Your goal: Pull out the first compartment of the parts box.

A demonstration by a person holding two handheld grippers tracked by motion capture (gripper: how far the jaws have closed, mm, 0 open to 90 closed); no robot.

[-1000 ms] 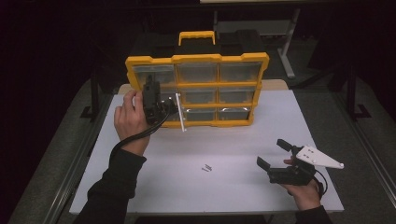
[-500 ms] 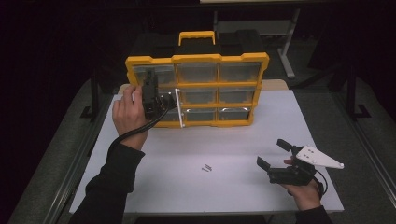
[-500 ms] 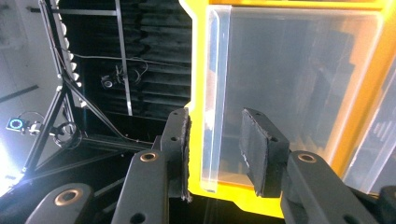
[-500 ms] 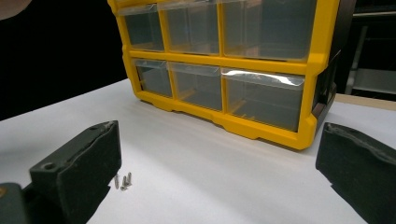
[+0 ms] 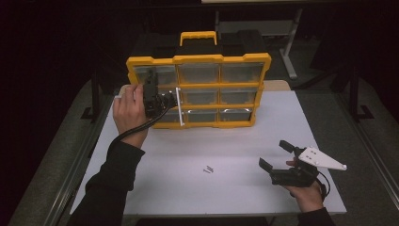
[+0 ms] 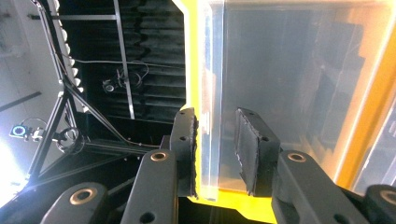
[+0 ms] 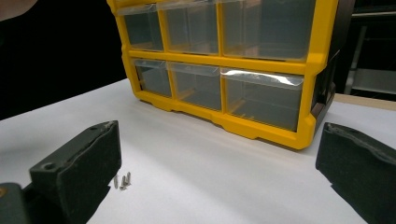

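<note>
1. The high view looked forward and down over the white table (image 5: 197,141).
2. The left gripper view sat close against the yellow organizer (image 6: 261,205), facing its clear drawer (image 6: 289,70).
3. The right gripper view looked low across the table at the organizer (image 7: 261,126) and small screws (image 7: 122,181); the high view shared both.

The person wears black long sleeves (image 5: 109,183). The left tool (image 5: 157,100) is black with a black cable. The right tool (image 5: 274,157), lower right, is black with a grey pointed plate. Round screw holes dot its black arms.
</note>
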